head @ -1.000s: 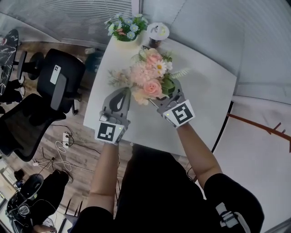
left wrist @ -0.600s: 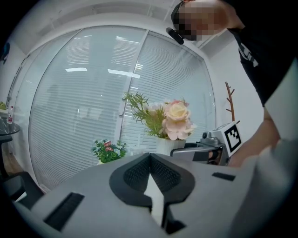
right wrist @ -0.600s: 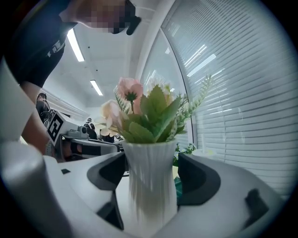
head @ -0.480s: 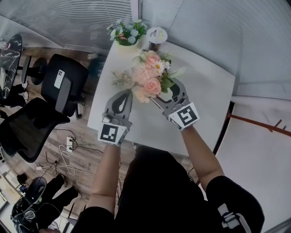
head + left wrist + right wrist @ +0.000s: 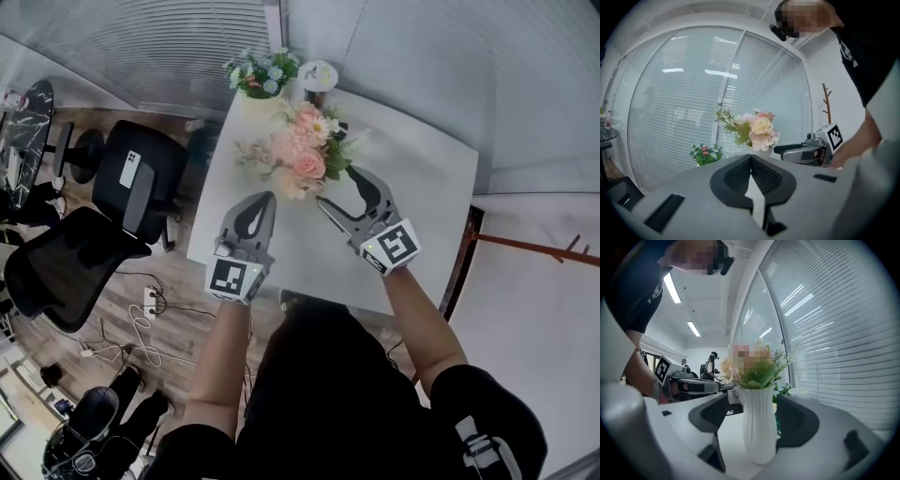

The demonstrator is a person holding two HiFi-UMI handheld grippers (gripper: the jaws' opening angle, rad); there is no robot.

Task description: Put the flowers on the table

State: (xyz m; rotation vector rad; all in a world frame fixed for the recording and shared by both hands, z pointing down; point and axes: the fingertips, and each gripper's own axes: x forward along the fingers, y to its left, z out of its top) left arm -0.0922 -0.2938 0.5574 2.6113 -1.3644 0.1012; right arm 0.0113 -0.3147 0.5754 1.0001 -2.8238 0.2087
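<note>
The pink and cream flowers [image 5: 302,155] stand in a ribbed white vase [image 5: 757,427] on the white table [image 5: 422,178]. My right gripper [image 5: 336,186] is open, one jaw on each side of the vase, with a gap on both sides. In the right gripper view the vase stands upright between the jaws, its base on the tabletop. My left gripper [image 5: 263,197] is shut on nothing, just left of the flowers and near the table's left edge. In the left gripper view the flowers [image 5: 759,129] stand ahead and the right gripper [image 5: 794,149] reaches in from the right.
A small pot of blue and white flowers [image 5: 261,70] and a round white cup [image 5: 319,75] stand at the table's far end. Black office chairs [image 5: 131,173] are left of the table, above cables on the wood floor. Window blinds run behind the table.
My right gripper has opened and let go of the vase, which now stands on the table. Both grippers have drawn back slightly toward me.
</note>
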